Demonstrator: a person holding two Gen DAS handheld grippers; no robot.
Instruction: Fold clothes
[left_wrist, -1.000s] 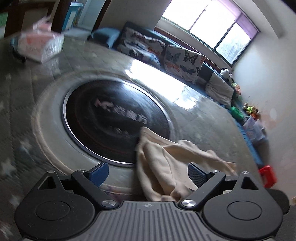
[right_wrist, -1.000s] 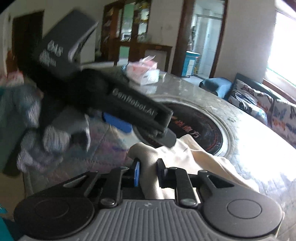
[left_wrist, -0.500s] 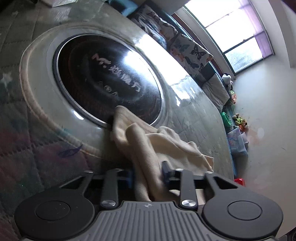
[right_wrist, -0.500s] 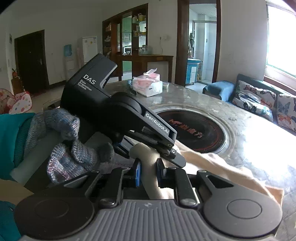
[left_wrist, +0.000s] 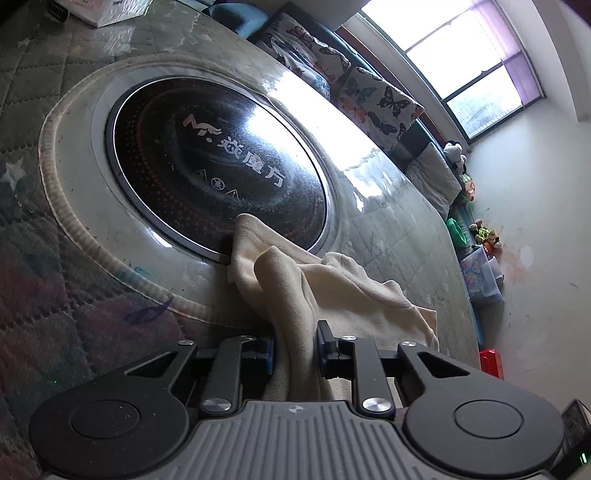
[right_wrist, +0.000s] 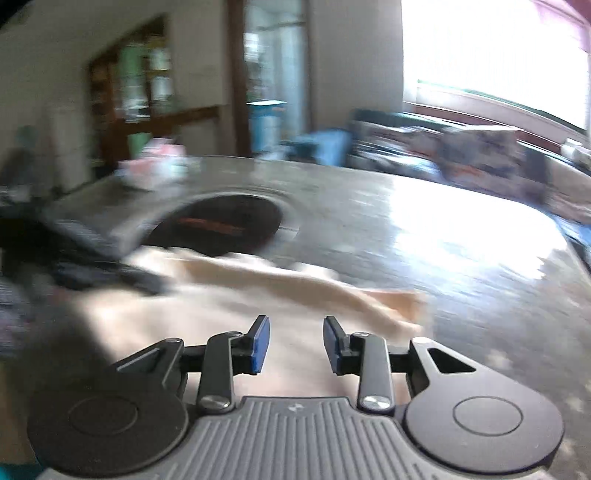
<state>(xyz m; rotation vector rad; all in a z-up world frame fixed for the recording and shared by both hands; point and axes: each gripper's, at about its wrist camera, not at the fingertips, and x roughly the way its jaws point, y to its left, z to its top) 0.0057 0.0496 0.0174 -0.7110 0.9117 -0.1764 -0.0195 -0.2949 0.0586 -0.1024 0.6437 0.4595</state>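
Note:
A cream garment lies crumpled on the round table, one corner resting on the black glass cooktop. My left gripper is shut on a raised fold of this cloth, which runs up between the blue pads. In the blurred right wrist view the same cream garment spreads below my right gripper. Its jaws are opening, a gap shows between the pads, and nothing is pinched there. The left gripper's dark body appears smeared at the left.
A tissue box stands at the table's far side. A sofa with butterfly cushions runs under the window behind the table. Toys and boxes sit on the floor by the wall. A quilted table cover surrounds the cooktop.
My left gripper went from open to shut on a fold of the garment. My right gripper let go of the cloth it was holding, swung right away from the left gripper, and its jaws parted.

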